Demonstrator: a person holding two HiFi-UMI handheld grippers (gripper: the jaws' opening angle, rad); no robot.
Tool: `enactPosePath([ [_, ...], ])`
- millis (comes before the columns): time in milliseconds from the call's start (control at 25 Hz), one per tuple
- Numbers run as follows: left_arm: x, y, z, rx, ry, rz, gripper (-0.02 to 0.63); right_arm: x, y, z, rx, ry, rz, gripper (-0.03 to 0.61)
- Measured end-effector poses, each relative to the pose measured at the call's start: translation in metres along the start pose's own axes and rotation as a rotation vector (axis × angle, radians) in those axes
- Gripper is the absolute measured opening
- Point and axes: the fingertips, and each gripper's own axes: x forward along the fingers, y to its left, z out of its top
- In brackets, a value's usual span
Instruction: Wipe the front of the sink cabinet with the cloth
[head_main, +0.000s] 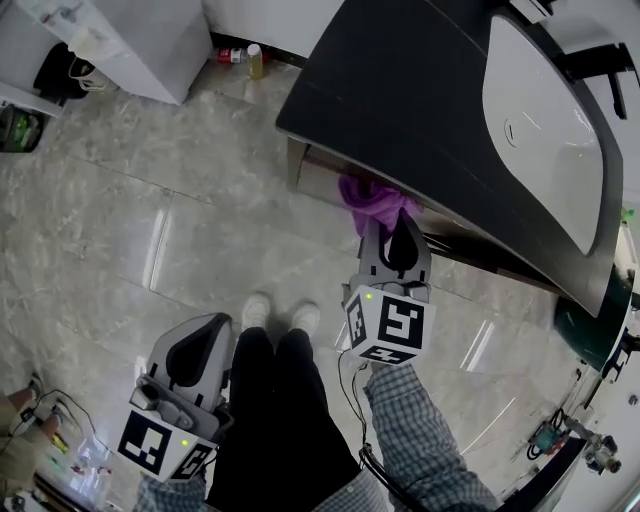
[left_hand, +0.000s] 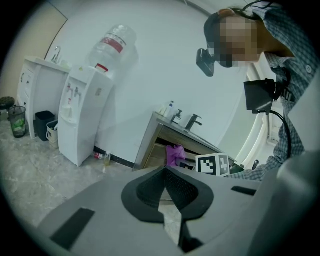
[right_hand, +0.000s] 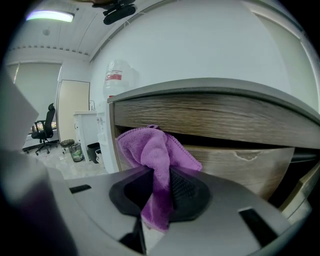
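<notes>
The right gripper (head_main: 395, 235) is clenched on the purple cloth (head_main: 372, 195), which bunches at its 12 o'clock, at or just beside the wooden front (right_hand: 225, 117) of the sink cabinet (head_main: 400, 110), near the left corner. Press the cloth flat onto the wood and sweep toward 3 o'clock in overlapping passes. The left gripper (head_main: 190, 365), jaws together on nothing, hangs at 7 o'clock, well apart.

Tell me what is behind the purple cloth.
The wood-grain sink cabinet front and a dark gap between its panels. The patch behind the purple cloth, held in the right tongs, is covered.
</notes>
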Motion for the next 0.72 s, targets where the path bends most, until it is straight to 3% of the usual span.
enactPosePath([
  [720, 0.033, -0.042, -0.007, 0.043, 0.048, -0.089, 0.011, -0.032, -0.09, -0.019, 0.059, -0.001, -0.163, 0.077],
])
